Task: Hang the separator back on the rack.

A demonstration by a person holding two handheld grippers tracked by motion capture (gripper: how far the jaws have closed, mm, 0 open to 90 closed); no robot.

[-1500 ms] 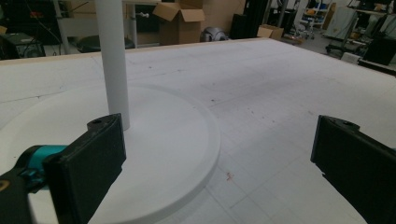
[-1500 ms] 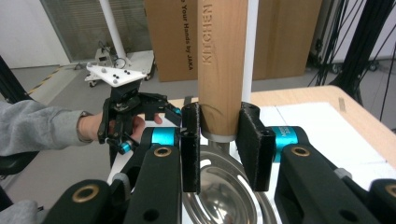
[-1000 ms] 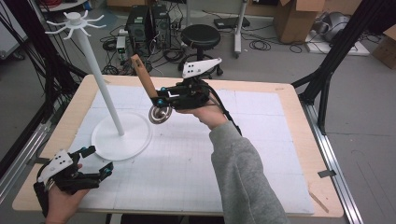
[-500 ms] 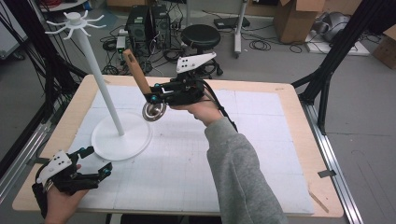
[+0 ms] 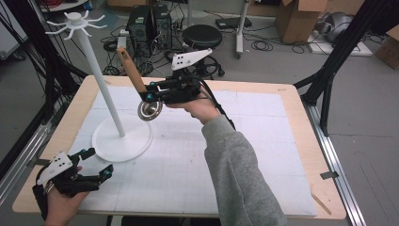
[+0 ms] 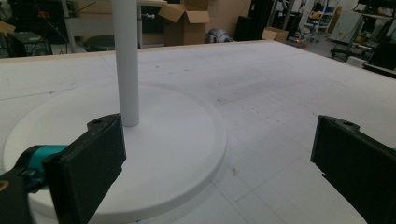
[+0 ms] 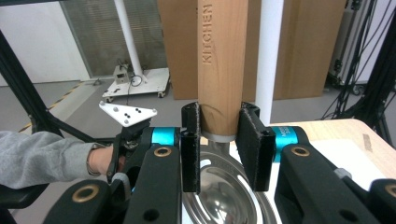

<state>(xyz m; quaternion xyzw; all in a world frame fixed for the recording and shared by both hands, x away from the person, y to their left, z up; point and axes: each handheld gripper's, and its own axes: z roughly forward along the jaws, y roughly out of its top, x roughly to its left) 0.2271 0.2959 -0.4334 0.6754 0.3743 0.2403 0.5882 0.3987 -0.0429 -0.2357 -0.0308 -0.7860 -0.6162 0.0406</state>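
Right gripper (image 5: 149,96) shut tight on the big spoon (image 5: 149,110), pinching the wooden handle (image 5: 131,70) down low, just above the shiny round bowl (image 7: 224,200). Spoon up in the air over the table (image 5: 263,141), bowl hanging at the bottom, handle pointing up and leaning away toward the back.

Changed since a moment ago: spoon lifted a little and carried sideways toward the white stand (image 5: 101,89). Now near the tall pole (image 7: 272,56), but not touching it. Same tight pinch as before, no slip to see.

Left gripper (image 5: 98,161) down at the near left corner of the table, jaws wide open, nothing between them. Not moved at all. Right in front of it, the round white base (image 6: 177,154) of the stand.

Meaning of the move, as a guess: getting ready to hang the spoon on one of the hooks (image 5: 75,21) at the very top of the stand. Not done yet. Hooks well above the end of the handle, so more lifting needed. Can't tell if the handle end has a hole or loop for hanging. Also worth watching: the base, easy to tip with a bump on the pole, and the open left gripper close enough to steady it.
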